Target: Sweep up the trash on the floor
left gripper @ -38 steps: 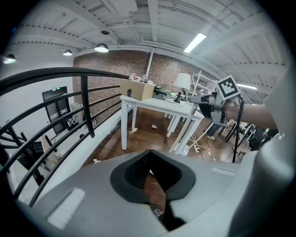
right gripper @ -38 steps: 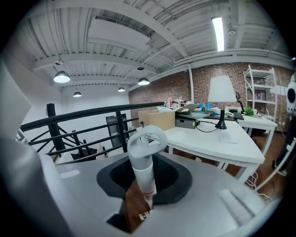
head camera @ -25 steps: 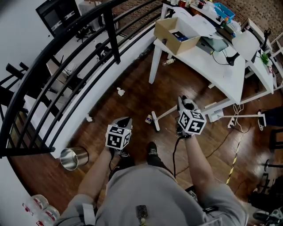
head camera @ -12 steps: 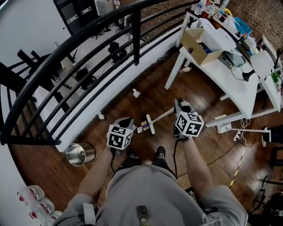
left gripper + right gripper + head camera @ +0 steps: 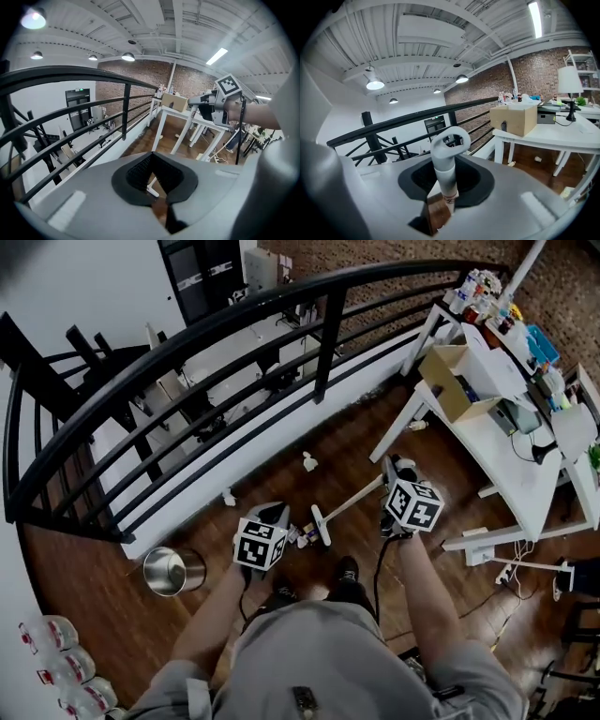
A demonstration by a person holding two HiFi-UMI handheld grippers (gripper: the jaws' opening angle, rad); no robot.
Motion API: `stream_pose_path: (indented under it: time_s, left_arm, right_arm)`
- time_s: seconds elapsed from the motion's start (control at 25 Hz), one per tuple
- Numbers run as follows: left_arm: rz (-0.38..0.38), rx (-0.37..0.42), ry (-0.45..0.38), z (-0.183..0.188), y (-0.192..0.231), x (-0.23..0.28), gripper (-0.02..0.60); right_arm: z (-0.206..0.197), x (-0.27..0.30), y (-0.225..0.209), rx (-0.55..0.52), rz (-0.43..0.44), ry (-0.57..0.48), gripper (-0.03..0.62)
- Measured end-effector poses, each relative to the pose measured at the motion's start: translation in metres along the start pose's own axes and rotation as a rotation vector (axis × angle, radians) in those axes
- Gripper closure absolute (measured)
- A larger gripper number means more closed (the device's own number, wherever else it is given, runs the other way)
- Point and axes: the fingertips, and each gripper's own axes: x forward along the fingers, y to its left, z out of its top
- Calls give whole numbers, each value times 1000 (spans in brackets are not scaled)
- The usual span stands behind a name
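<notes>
Now, head view: a person stands on a dark wood floor [image 5: 94,615] holding both grippers low in front.
Broom: white; its head [image 5: 320,526] rests on the floor and its handle [image 5: 354,501] slants up to the right.
Right gripper [image 5: 389,476]: at the upper end of the broom handle.
Left gripper [image 5: 272,514]: just left of the broom head, apart from it.
Small scraps [image 5: 302,534]: on the floor against the left side of the broom head.
Crumpled paper [image 5: 309,462]: beyond the broom head, toward the black railing [image 5: 234,329].
Second paper wad [image 5: 229,497]: left of the broom head, well apart from it.
Metal bin [image 5: 173,570]: on its side, farther left of the broom.
White table [image 5: 506,442]: right of the broom, carrying an open cardboard box [image 5: 452,382].
Left gripper view: the jaws meet at their tips with nothing between them; a white bar [image 5: 151,190] on the floor shows past them.
Right gripper view: the jaws are clamped on the broom handle, which rises between them to a hanging loop [image 5: 450,139].
Backdrop: the cardboard box and white table stand right of the broom handle, the railing behind it.
</notes>
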Motion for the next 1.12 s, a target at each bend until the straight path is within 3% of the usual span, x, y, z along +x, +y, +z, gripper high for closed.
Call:
stream_pose_path:
  time_s: [0.24, 0.64, 1.0, 1.12]
  left_arm:
    - [102, -50, -32, 30, 18, 26, 574]
    - [286, -181, -60, 81, 1, 93, 574]
    - [374, -245, -89, 102, 20, 95, 574]
    - [439, -269, -83, 104, 35, 96, 574]
  right_arm:
    - [41, 56, 11, -42, 149, -12, 519]
    - [121, 158, 1, -179, 415, -7, 519]
    - [165, 243, 10, -281, 460, -16, 519]
    - [180, 272, 10, -304, 478, -33, 520]
